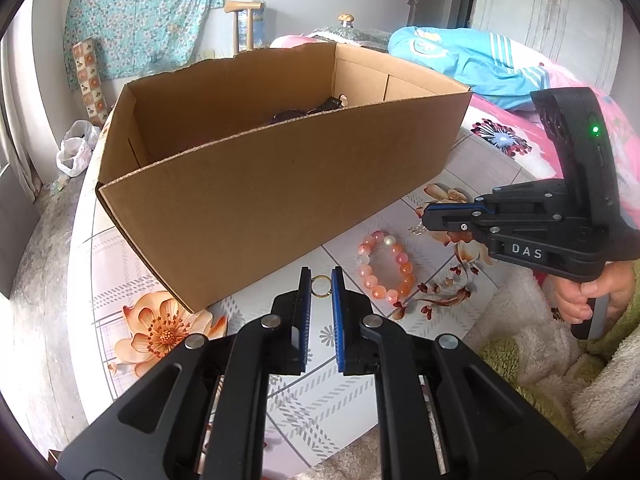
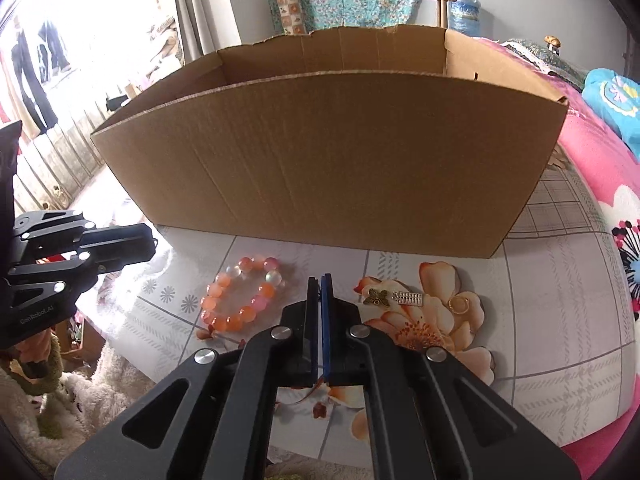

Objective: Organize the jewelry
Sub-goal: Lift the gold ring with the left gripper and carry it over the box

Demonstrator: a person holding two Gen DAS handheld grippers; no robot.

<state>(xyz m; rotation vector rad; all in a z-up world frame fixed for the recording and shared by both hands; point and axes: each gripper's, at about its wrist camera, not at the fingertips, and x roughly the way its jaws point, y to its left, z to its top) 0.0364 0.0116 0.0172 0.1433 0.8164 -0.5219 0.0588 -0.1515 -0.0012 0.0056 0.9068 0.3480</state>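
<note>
An open cardboard box (image 1: 280, 184) stands on the flowered table; dark items lie inside it (image 1: 308, 114). My left gripper (image 1: 321, 276) is open, its tips on either side of a small gold ring (image 1: 321, 286) lying by the box's near wall. A pink and orange bead bracelet (image 1: 386, 270) lies to its right and also shows in the right wrist view (image 2: 244, 298). My right gripper (image 2: 319, 282) is shut and empty above the table. A bronze butterfly charm (image 2: 376, 298), a silver charm (image 2: 408, 298) and a gold ring (image 2: 460, 304) lie to its right.
The box (image 2: 320, 160) fills the table's back half. A pink flowered bedspread (image 2: 600, 168) and a blue cloth (image 1: 480, 64) lie to the right. White and green fleece (image 1: 540, 360) covers the near edge. A white plastic bag (image 1: 76, 148) lies on the floor to the left.
</note>
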